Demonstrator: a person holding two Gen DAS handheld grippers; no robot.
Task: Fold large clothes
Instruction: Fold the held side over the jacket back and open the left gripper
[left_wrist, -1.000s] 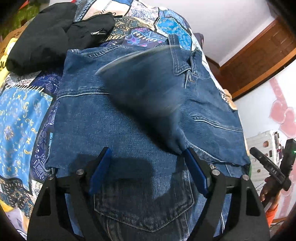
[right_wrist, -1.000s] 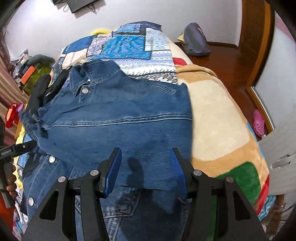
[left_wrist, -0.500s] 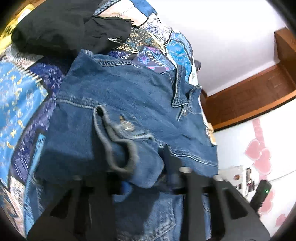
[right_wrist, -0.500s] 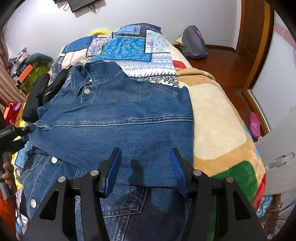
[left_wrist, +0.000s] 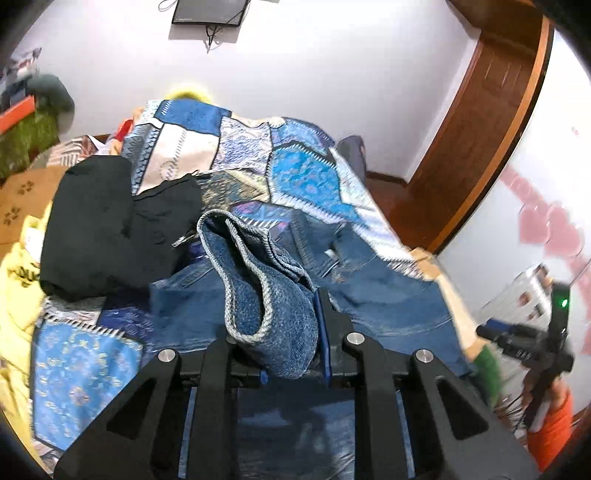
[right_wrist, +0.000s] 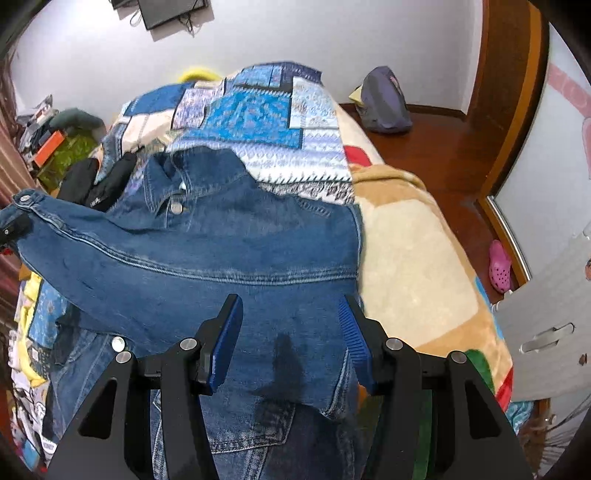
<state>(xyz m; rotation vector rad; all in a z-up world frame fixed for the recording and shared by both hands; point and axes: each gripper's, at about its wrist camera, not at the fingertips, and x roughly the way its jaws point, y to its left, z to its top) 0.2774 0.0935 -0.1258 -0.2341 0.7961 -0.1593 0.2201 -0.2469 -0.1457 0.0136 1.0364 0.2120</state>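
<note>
A blue denim jacket (right_wrist: 229, 266) lies on a bed, its collar toward the far end. My left gripper (left_wrist: 291, 325) is shut on the jacket's sleeve cuff (left_wrist: 258, 280) and holds it raised above the jacket body (left_wrist: 384, 299). The lifted sleeve (right_wrist: 74, 236) shows stretched to the left in the right wrist view. My right gripper (right_wrist: 291, 328) is open and empty, hovering over the jacket's lower half; it also shows in the left wrist view (left_wrist: 532, 343).
A patchwork blue quilt (right_wrist: 258, 114) covers the bed, with a beige blanket (right_wrist: 410, 251) on the right. Black clothes (left_wrist: 107, 225) lie at the left by the jacket. A pink shoe (right_wrist: 499, 266), a bag (right_wrist: 384, 99) and a wooden door (left_wrist: 480, 122) are at right.
My left gripper closed on the sleeve cuff and lifted it up and away from the jacket body. My right gripper stayed open above the jacket.
</note>
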